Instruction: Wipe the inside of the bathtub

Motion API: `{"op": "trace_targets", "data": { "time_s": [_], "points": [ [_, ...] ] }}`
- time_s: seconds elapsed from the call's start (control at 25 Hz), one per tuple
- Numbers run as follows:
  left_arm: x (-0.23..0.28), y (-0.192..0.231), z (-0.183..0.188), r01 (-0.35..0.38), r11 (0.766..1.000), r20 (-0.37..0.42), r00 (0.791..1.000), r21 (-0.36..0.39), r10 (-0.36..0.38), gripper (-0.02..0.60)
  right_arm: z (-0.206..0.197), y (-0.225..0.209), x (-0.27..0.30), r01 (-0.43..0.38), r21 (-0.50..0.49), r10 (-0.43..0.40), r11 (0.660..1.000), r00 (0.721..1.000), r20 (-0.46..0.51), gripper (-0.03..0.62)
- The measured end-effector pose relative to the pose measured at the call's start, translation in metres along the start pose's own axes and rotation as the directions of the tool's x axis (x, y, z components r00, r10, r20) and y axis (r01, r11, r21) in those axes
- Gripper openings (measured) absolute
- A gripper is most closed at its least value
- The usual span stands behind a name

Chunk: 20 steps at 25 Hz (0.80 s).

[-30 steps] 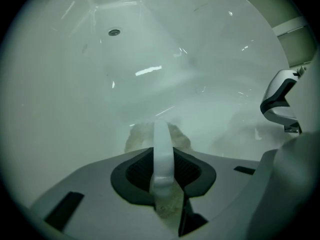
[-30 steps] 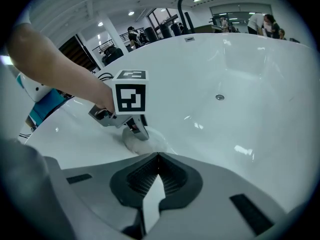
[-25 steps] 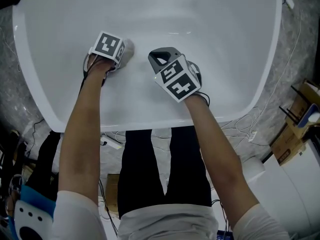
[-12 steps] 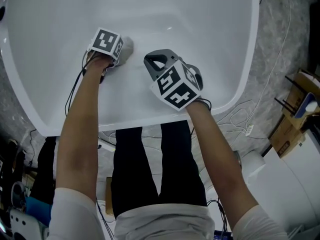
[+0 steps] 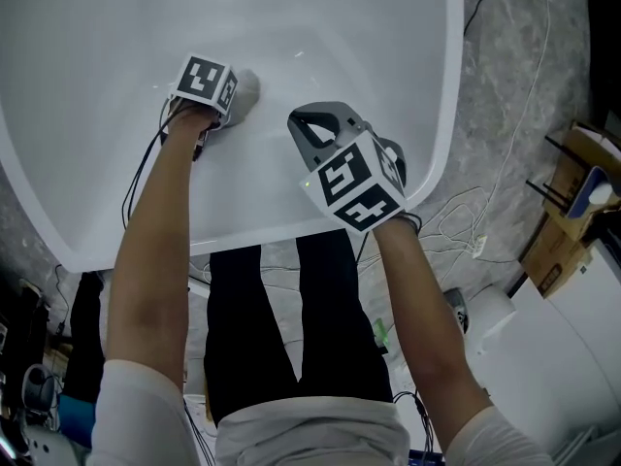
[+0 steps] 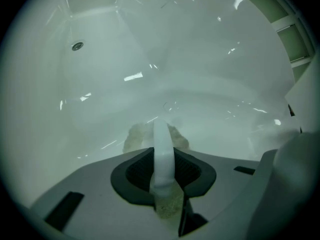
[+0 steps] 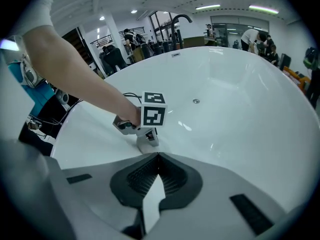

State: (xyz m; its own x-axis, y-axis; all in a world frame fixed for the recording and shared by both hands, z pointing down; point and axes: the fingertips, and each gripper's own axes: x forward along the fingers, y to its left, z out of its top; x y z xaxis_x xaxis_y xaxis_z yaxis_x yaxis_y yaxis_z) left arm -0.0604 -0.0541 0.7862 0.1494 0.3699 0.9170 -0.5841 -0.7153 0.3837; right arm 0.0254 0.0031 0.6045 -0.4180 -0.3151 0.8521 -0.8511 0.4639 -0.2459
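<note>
Left gripper view showed the left gripper [image 6: 162, 134] clamped on a beige cloth [image 6: 134, 138], which lay against the inner wall of the bathtub [image 6: 200, 84]. The cloth appeared soft, light and compressible, so a hold at its bunched centre was judged suitable. The right gripper [image 7: 159, 159] hung above the bathtub's near rim, jaws together and empty.

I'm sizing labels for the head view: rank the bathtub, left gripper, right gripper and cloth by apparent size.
1. bathtub
2. right gripper, nearer the camera, so its lead is unsure
3. left gripper
4. cloth, clearly smallest
</note>
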Motion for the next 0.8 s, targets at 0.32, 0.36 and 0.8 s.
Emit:
{"op": "trace_targets", "data": {
  "time_s": [0.32,0.36,0.8],
  "points": [
    [0.027,-0.057,0.035,0.057,0.998,0.045,0.997,0.034,-0.058,0.101,-0.026,-0.019,-0.024,0.044,0.065,-0.044,0.997,0.999,0.008,0.018],
    [0.029,-0.063,0.04,0.062,0.997,0.048,0.997,0.039,-0.064,0.101,-0.027,-0.021,-0.026,0.047,0.082,-0.048,0.996,0.999,0.014,0.018],
    [0.051,-0.11,0.073,0.149,0.989,0.118,0.982,0.018,-0.15,0.101,-0.032,-0.041,-0.039,0.018,0.313,-0.048,0.95,0.995,0.089,0.018]
  ]
}}
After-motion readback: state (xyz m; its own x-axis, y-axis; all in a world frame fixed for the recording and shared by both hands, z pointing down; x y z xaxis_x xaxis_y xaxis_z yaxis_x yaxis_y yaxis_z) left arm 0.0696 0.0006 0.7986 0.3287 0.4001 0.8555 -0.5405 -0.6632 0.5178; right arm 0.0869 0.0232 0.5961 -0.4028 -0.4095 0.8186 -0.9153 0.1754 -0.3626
